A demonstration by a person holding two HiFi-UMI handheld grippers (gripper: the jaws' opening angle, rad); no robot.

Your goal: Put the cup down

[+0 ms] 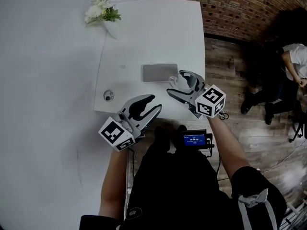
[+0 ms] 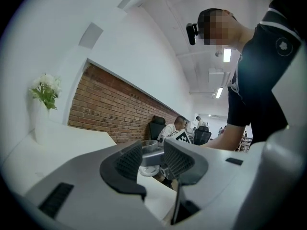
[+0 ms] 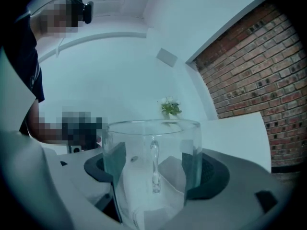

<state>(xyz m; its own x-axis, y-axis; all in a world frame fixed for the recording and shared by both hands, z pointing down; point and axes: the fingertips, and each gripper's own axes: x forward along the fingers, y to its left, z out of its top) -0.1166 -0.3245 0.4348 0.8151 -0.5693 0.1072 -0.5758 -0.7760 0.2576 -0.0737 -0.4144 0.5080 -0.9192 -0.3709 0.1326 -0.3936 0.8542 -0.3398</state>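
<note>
A clear glass cup [image 3: 144,186] with a handle stands upright between the dark pads of my right gripper [image 3: 156,169], which is shut on it. In the head view the cup [image 1: 181,79] and right gripper [image 1: 187,84] hang over the right part of the white table [image 1: 144,37], just right of a grey pad. Whether the cup touches the table I cannot tell. My left gripper [image 1: 151,104] is open and empty at the table's near edge. In the left gripper view its jaws [image 2: 149,158] frame the distant cup [image 2: 146,147].
A grey rectangular pad [image 1: 158,72] lies mid-table. A vase of white flowers [image 1: 103,13] stands at the far left corner, and a small round object [image 1: 108,95] sits near the left front. Right of the table are a wooden floor [image 1: 230,66], a brick wall and a seated person [image 1: 292,61].
</note>
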